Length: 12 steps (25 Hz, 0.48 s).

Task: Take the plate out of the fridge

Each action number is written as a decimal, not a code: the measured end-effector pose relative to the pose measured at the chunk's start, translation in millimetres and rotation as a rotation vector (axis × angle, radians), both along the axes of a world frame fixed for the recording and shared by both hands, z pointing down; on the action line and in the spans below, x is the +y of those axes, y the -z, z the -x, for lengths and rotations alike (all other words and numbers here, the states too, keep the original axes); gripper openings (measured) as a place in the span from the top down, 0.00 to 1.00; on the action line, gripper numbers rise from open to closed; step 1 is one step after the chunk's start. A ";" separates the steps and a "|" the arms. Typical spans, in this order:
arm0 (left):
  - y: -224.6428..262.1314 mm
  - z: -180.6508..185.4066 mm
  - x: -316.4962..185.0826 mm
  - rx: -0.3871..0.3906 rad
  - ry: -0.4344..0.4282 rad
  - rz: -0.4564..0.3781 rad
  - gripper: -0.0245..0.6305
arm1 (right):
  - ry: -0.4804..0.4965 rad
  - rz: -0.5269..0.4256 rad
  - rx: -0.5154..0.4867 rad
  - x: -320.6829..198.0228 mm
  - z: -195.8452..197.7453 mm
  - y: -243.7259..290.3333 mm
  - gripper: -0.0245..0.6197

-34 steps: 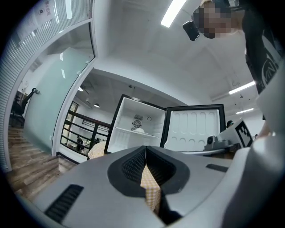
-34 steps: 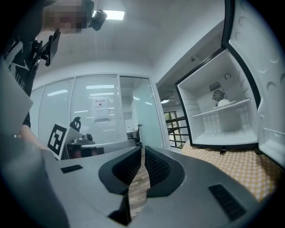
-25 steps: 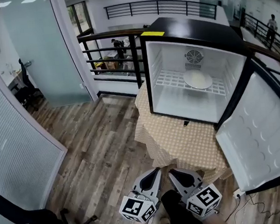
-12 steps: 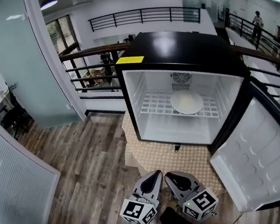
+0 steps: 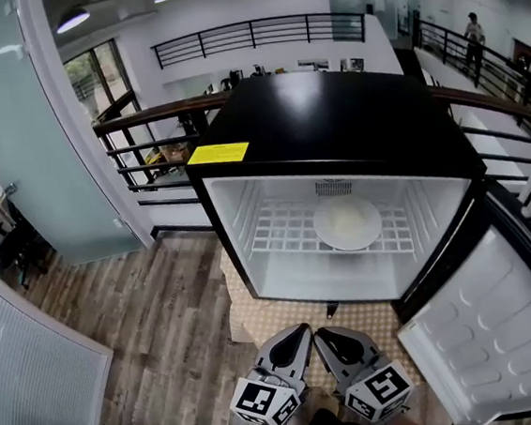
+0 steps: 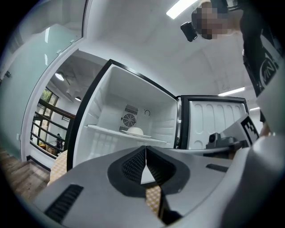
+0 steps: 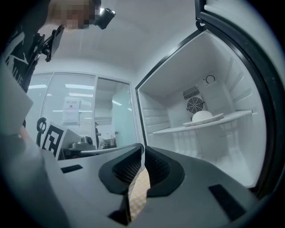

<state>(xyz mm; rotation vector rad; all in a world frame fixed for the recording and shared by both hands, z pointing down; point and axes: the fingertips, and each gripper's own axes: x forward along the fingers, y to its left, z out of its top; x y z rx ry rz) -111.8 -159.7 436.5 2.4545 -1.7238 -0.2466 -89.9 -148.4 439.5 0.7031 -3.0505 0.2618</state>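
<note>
A pale round plate (image 5: 347,223) lies on the white wire shelf (image 5: 282,231) inside the black fridge (image 5: 331,115), right of middle, below the rear fan. The fridge door (image 5: 485,325) hangs open at the right. My left gripper (image 5: 300,330) and right gripper (image 5: 320,334) sit side by side at the bottom edge, in front of the fridge and short of its opening, both shut and holding nothing. From the left gripper (image 6: 145,149) view the plate (image 6: 133,132) shows ahead on the shelf. From the right gripper (image 7: 142,149) view the plate (image 7: 203,117) lies ahead to the right.
The fridge stands on a table with a checkered cloth (image 5: 286,318). A dark railing (image 5: 143,125) runs behind it, a glass partition (image 5: 13,139) stands at the left over wood flooring (image 5: 155,332). A person (image 5: 471,30) stands far off at the back right.
Both grippers and the head have moved toward the fridge, which now fills more of the view with its interior facing me. The jaws stay shut.
</note>
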 end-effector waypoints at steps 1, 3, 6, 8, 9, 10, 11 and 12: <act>0.3 -0.3 -7.5 0.000 -0.006 -0.001 0.95 | -0.007 -0.006 0.000 -6.5 -0.2 0.4 0.89; 1.0 -1.3 -22.0 -0.005 -0.020 -0.005 0.95 | -0.026 -0.014 0.000 -20.6 -1.1 1.1 0.89; 2.9 -3.6 -41.0 -0.003 -0.037 -0.007 0.95 | -0.057 -0.018 0.004 -40.1 -3.0 4.5 0.89; 3.8 -6.5 -51.5 0.001 -0.049 -0.010 0.95 | -0.077 -0.016 0.001 -49.9 -6.0 5.9 0.89; 3.6 -8.7 -56.2 0.003 -0.057 -0.012 0.95 | -0.088 -0.014 -0.001 -54.2 -8.3 5.9 0.89; 2.7 -11.2 -60.4 0.002 -0.065 -0.013 0.95 | -0.099 -0.011 -0.003 -58.2 -10.9 5.2 0.89; 1.4 -13.5 -64.0 0.001 -0.074 -0.013 0.95 | -0.110 -0.005 -0.007 -62.0 -13.2 3.8 0.89; 0.2 -15.4 -67.1 0.001 -0.083 -0.011 0.95 | -0.120 0.003 -0.011 -65.6 -15.1 2.3 0.89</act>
